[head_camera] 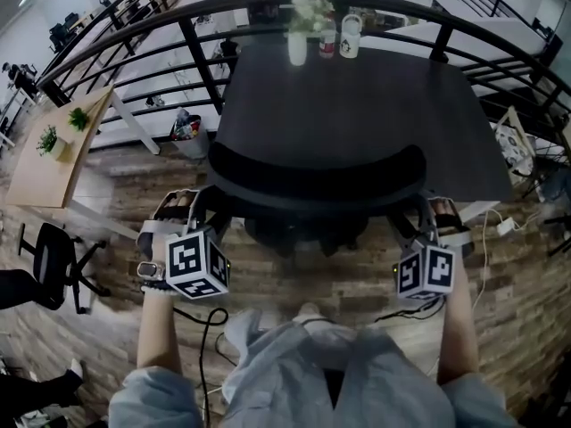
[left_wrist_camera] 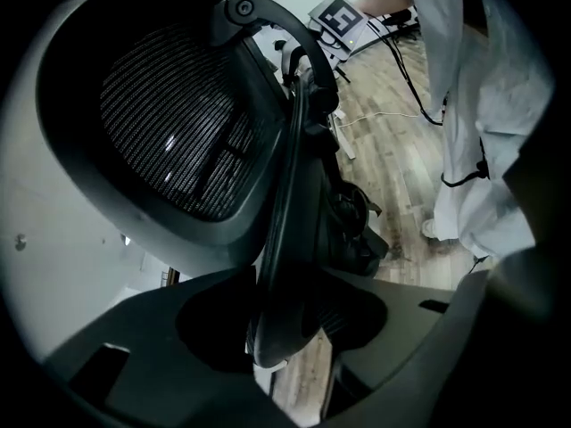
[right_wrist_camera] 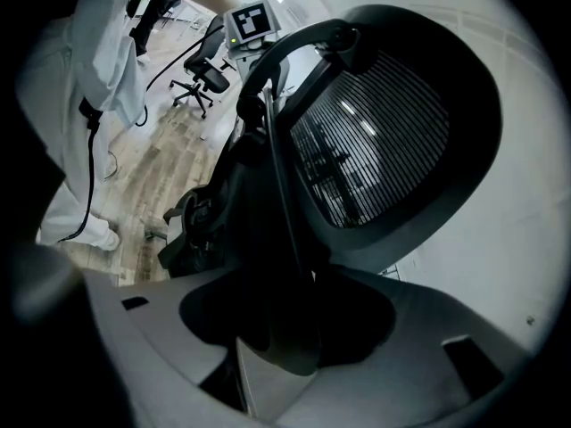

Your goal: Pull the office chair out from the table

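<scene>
Fingers of the left gripper (head_camera: 181, 205) and right gripper (head_camera: 437, 214) straddle the back of the office chair (head_camera: 317, 172), lower centre, not yet clamped; next, squeeze firmly and pull back from the table (head_camera: 357, 105).

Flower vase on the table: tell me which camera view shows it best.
The head view. There the flower vase stands whole at the far edge of the dark table, beside a bottle and a mug. The left and right gripper views are filled by the office chair's mesh backrest and show nothing of the vase.
</scene>
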